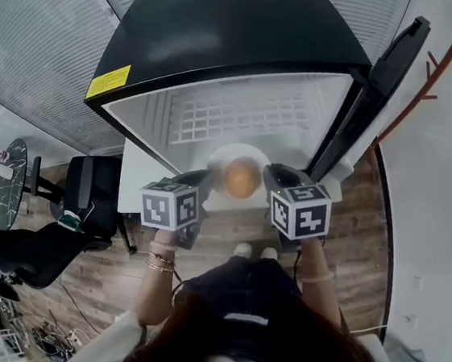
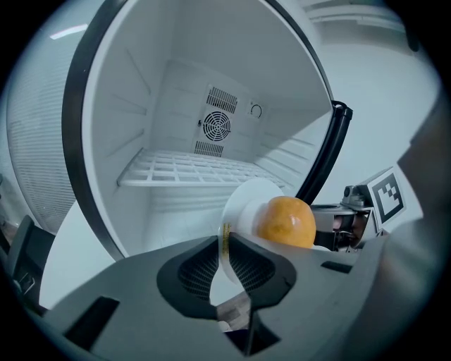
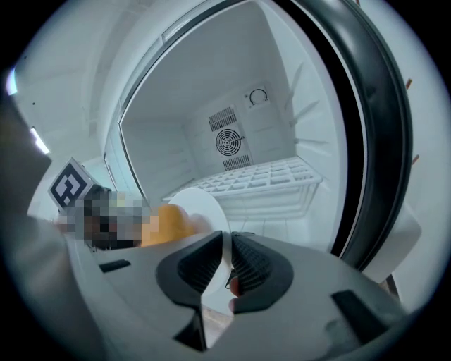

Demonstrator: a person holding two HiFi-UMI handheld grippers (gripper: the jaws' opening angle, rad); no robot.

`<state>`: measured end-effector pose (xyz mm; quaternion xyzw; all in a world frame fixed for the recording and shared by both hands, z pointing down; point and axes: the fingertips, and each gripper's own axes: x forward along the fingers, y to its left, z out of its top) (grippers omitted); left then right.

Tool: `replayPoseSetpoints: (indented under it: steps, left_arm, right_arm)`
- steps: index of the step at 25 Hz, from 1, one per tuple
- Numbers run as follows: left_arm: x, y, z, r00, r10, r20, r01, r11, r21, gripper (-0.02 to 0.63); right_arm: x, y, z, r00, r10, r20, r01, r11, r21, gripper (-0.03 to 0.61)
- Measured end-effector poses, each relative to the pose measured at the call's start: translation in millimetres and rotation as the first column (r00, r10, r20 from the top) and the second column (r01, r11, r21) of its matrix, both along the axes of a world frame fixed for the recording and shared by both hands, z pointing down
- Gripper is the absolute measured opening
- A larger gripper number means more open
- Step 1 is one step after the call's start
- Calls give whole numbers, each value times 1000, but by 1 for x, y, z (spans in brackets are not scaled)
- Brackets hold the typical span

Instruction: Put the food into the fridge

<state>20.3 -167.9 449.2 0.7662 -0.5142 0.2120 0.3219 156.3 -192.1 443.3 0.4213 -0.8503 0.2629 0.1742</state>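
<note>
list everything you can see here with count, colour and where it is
fridge: one, black outside, white inside, open ahead of the person
fridge door: one, black, swung open at the right
wire shelf: one, white, inside the fridge
fan vent: one, white, on the fridge's back wall
plate: one, white, held at the fridge opening
round food: one, orange, on the plate
office chair: one, black, at the left
floor: brown wood, below the fridge
left gripper: one, grey, shut on the plate's left rim
right gripper: one, grey, shut on the plate's right rim
</note>
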Motion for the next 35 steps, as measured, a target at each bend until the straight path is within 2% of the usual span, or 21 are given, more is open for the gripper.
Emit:
replayPoseSetpoints:
  steps: [13,35]
  left_arm:
    - [-4,-26,-14,999,-30,-25,31,999,38,54]
    - [-25,-62,-50,995,-102,-15,103,987,127,55]
  right_arm:
    - [-4,-28,-21,1000,-3,2,3,999,33,41]
    - [-24,-68,-52,999,-37,26,34,995,97,41]
